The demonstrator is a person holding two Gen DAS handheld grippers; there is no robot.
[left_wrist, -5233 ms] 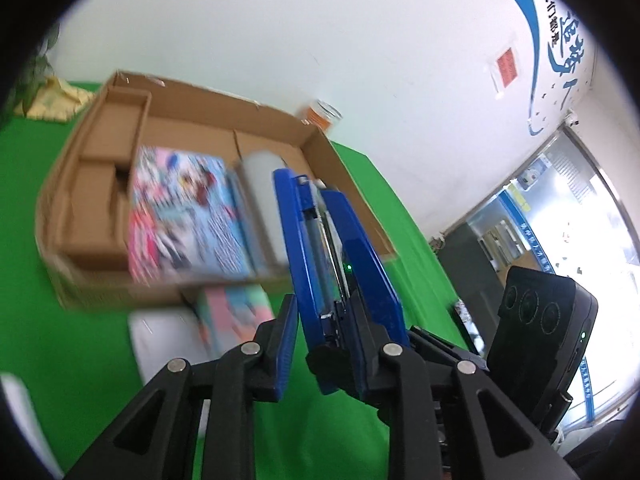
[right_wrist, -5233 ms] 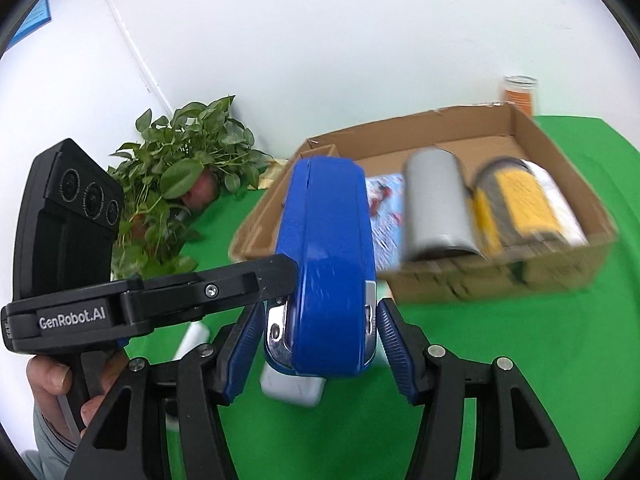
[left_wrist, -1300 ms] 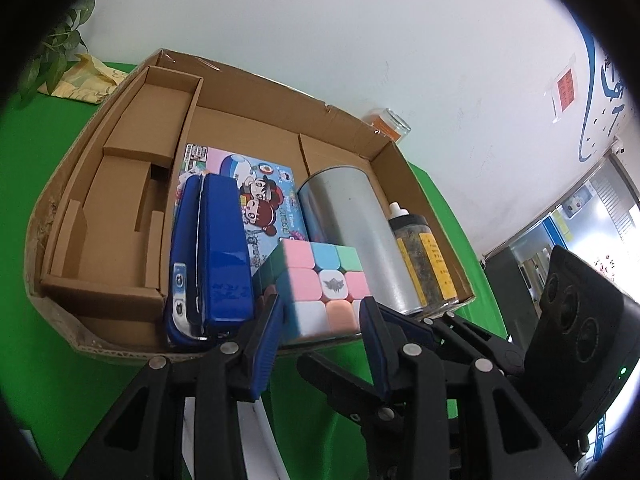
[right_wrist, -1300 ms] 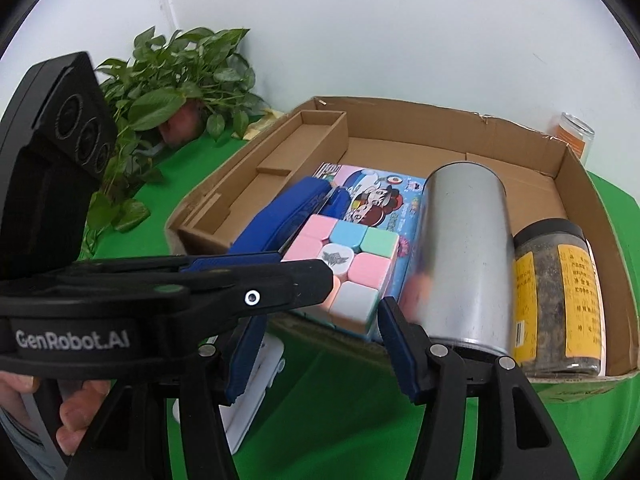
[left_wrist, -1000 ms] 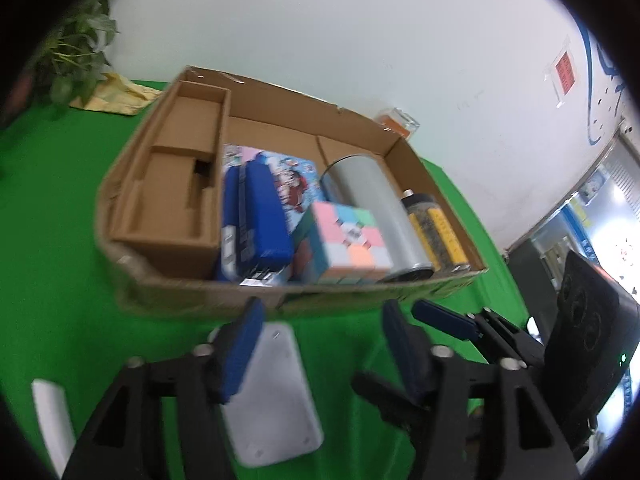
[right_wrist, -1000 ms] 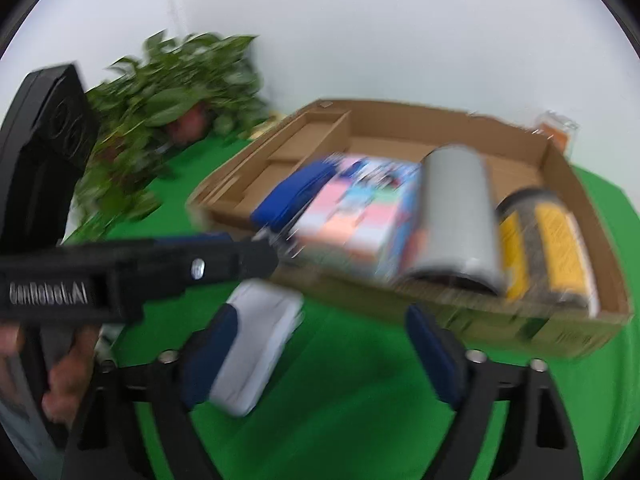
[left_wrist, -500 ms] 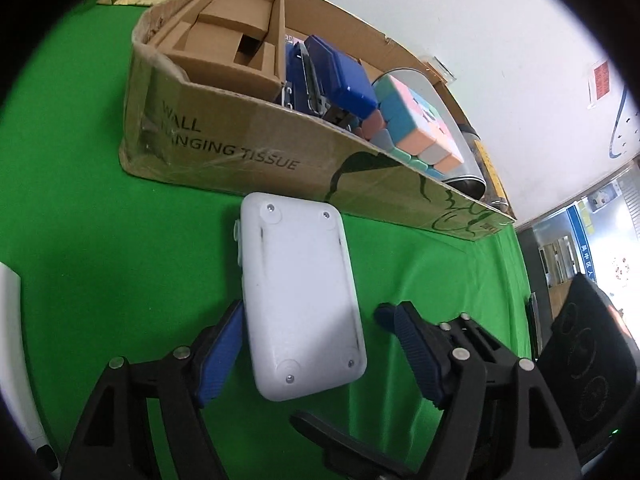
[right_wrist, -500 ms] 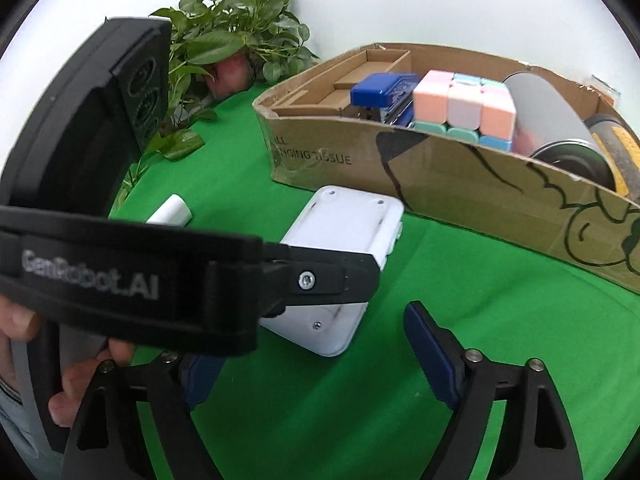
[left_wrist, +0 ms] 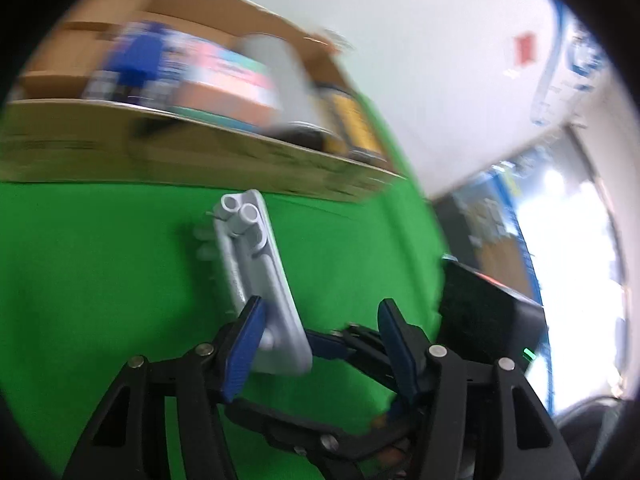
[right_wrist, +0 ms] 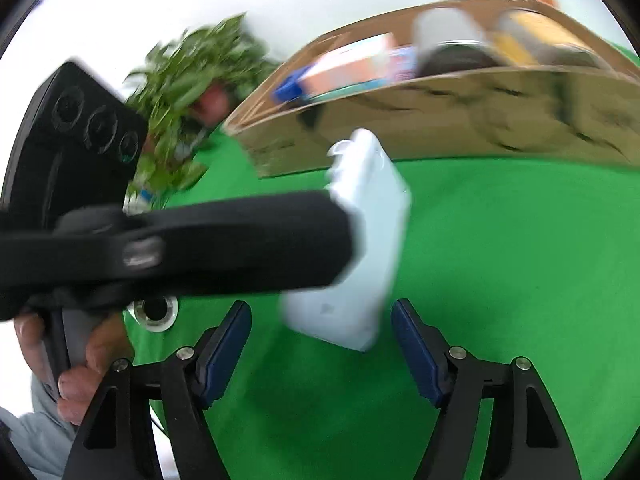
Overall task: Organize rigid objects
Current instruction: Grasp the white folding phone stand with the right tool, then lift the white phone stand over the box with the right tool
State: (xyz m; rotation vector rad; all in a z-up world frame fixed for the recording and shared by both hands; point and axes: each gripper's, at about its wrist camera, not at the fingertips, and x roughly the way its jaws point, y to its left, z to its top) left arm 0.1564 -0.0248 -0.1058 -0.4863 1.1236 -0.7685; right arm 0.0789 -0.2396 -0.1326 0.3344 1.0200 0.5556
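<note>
A flat white plastic device [left_wrist: 256, 280] stands tilted up on one long edge on the green cloth, in front of the cardboard box [left_wrist: 224, 156]. My left gripper [left_wrist: 320, 340] is open, its left pad touching the device's near end. In the right wrist view the white device [right_wrist: 360, 248] leans against the left gripper's black body, and my right gripper [right_wrist: 320, 344] is open and empty just below it. The box [right_wrist: 460, 116] holds a blue stapler [left_wrist: 136, 60], a pastel cube [left_wrist: 236, 80], a silver can [left_wrist: 276, 68] and a yellow-labelled jar [left_wrist: 352, 124], all blurred.
A potted green plant [right_wrist: 192, 80] stands left of the box. A small white round object [right_wrist: 154, 314] lies on the cloth near the hand. Green cloth [right_wrist: 520, 260] stretches to the right of the device.
The white device lay flat on the cloth half a second ago; now it is tipped up on its edge against my left gripper. Both views are blurred from motion.
</note>
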